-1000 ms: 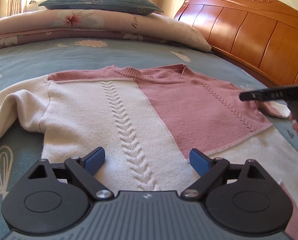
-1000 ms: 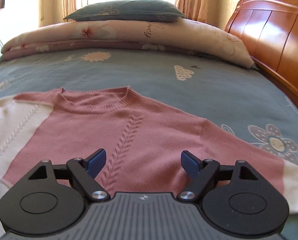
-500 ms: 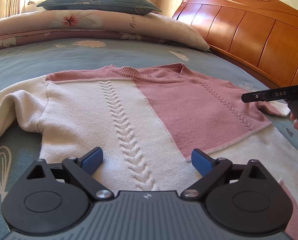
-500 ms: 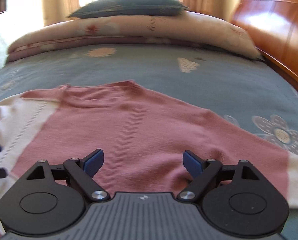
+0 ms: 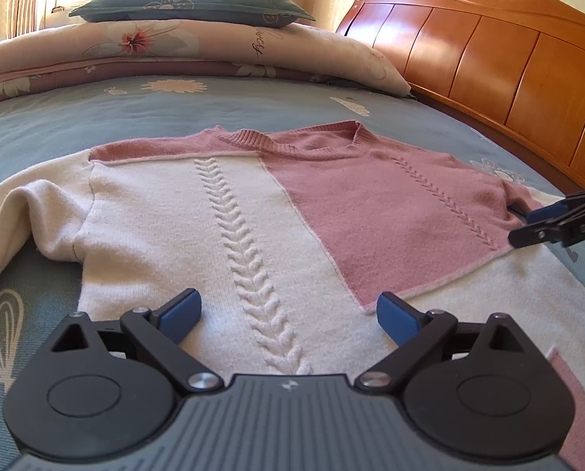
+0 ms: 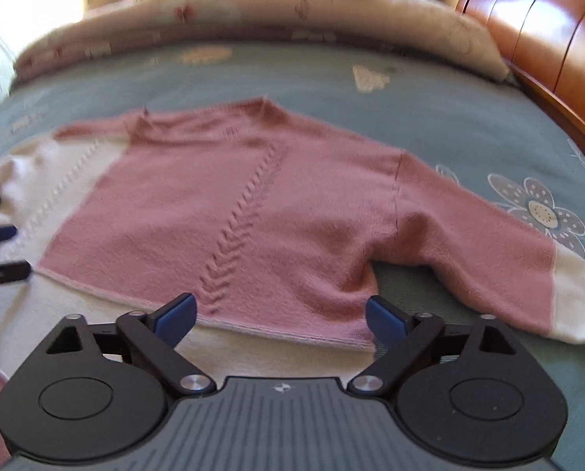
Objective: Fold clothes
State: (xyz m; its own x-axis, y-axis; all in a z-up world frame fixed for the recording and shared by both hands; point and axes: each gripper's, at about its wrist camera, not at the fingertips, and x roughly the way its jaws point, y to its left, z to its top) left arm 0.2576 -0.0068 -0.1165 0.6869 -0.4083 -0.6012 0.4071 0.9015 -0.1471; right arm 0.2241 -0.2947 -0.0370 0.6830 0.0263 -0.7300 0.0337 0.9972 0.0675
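The pink-and-cream sweater (image 5: 276, 212) lies face up, spread nearly flat on the bed (image 5: 174, 106), neckline toward the far pillows. No fold is made yet: the body is open full width. The cream sleeve (image 5: 13, 216) trails off to the left in a loose hump, and the pink sleeve (image 6: 485, 247) stretches out to the right, a little rumpled at the armpit. The left hand-held gripper (image 5: 288, 312) hovers over the near hem, released, nothing between its blue pads. The right hand-held gripper (image 6: 280, 316) hangs above the pink side near the armpit, its jaws opening wide, cloth below them but none pinched. My read: this is the very start. Both sleeves need bringing in, then the body folding over, so practically everything is left.
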